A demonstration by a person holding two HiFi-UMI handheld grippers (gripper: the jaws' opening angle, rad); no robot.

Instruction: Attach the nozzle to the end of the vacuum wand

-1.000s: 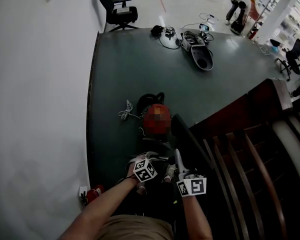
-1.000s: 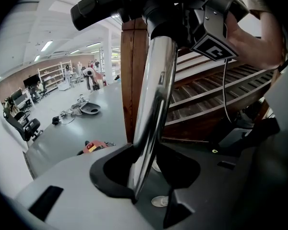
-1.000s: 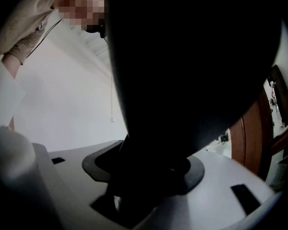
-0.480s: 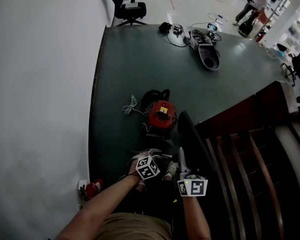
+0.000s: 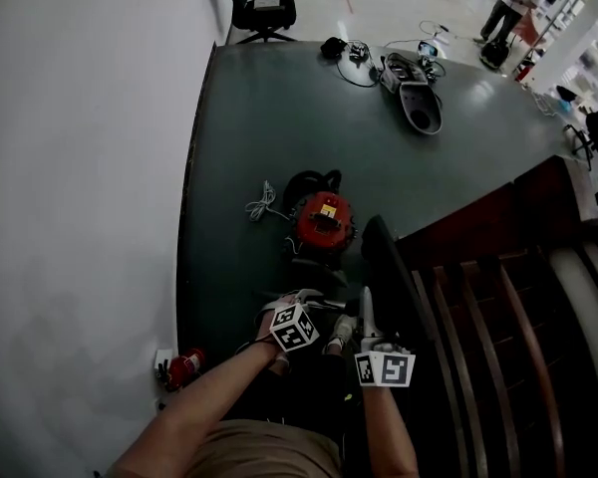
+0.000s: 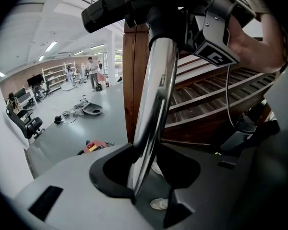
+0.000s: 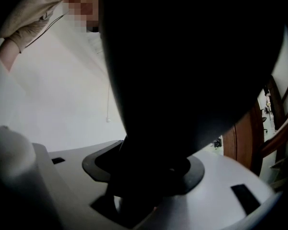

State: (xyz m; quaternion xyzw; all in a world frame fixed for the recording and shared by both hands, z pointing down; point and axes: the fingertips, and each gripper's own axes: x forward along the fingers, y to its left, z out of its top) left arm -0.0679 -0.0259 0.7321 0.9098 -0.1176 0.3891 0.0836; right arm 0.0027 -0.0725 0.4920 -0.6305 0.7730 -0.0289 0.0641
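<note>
Hardly shifted from a second ago: left gripper [image 5: 297,312] and right gripper [image 5: 369,319] side by side, close in front of the body, red vacuum [image 5: 324,222] just beyond. Left fingers pinched tight around the chrome wand [image 6: 153,95], long axis running straight out from them. Right fingers clamped on the black nozzle [image 7: 182,66], directly at the wand's far end, collar seemingly over the tube. Probably calls for a push along that axis; seating not visible.

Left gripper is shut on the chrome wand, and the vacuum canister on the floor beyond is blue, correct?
No, the vacuum canister is red, not blue; the head view shows it. The left gripper is shut on the chrome wand, as stated.
</note>
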